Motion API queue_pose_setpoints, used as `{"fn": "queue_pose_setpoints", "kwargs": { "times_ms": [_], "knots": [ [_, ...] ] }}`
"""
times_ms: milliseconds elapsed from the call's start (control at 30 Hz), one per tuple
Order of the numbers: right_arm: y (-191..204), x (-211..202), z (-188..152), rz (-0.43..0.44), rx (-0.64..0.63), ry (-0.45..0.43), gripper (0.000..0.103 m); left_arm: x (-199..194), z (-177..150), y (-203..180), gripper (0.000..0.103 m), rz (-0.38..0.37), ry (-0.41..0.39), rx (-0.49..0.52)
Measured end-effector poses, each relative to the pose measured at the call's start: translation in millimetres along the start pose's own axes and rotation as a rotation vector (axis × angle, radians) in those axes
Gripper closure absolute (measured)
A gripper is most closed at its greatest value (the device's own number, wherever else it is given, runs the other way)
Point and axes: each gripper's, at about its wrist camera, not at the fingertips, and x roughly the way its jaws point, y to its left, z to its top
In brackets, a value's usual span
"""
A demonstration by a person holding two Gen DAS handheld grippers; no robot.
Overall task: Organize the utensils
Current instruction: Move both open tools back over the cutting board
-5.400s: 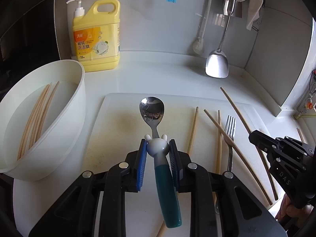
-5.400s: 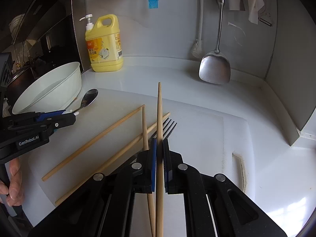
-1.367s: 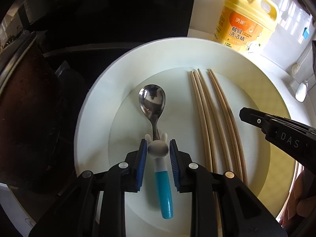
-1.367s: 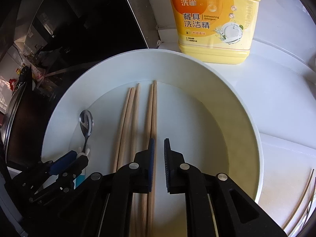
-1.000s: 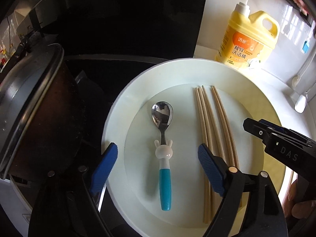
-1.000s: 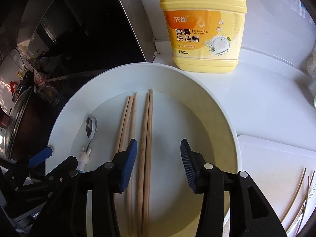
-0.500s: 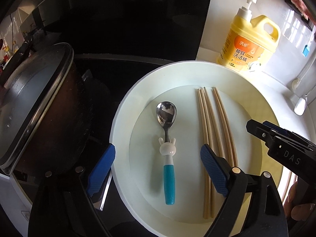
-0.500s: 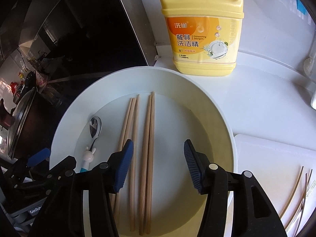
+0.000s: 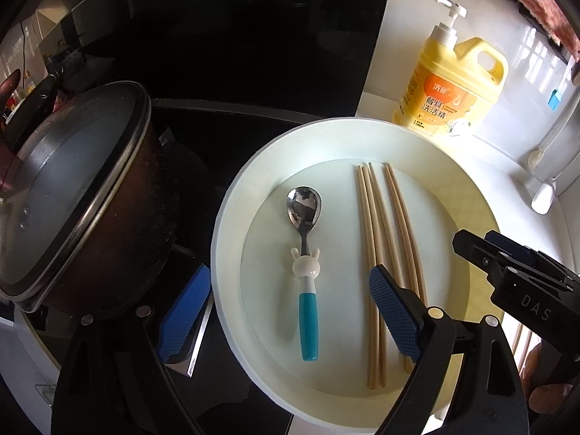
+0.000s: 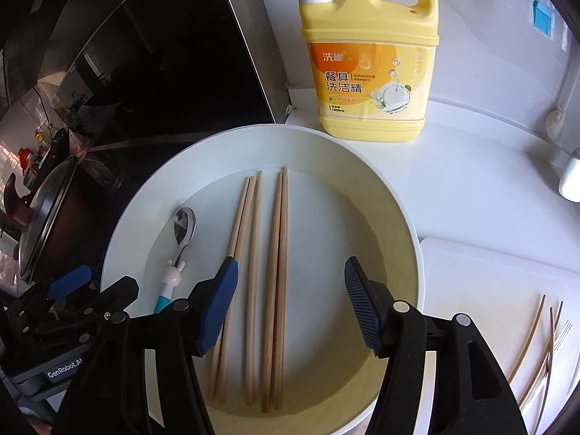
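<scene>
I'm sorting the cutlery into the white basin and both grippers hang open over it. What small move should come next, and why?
Probably swing the right gripper back toward the cutting board: the spoon and five chopsticks already lie in the basin, both grippers are empty, and a fork and more chopsticks wait on the board.

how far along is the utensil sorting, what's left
Done: the spoon and five chopsticks lie flat in the white basin. In hand: nothing; the left tongs and right tongs hang open over it. Left: a fork and a few chopsticks on the cutting board.
</scene>
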Motion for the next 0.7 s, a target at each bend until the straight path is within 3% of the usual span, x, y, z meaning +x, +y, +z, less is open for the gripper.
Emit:
{"fn": "queue_pose_setpoints", "kwargs": {
  "times_ms": [400, 700],
  "knots": [
    [2.6, -28.1, -20.7, -0.03, 0.028, -0.028, 0.034, -31.2, -10.9, 3.9, 0.006, -0.012, -0.022, 0.056],
    [-3.4, -59.2, -62.0, -0.043, 0.06, -0.07, 0.033, -49.4, -31.5, -1.7, 0.006, -0.057, -0.034, 0.126]
  ]
}}
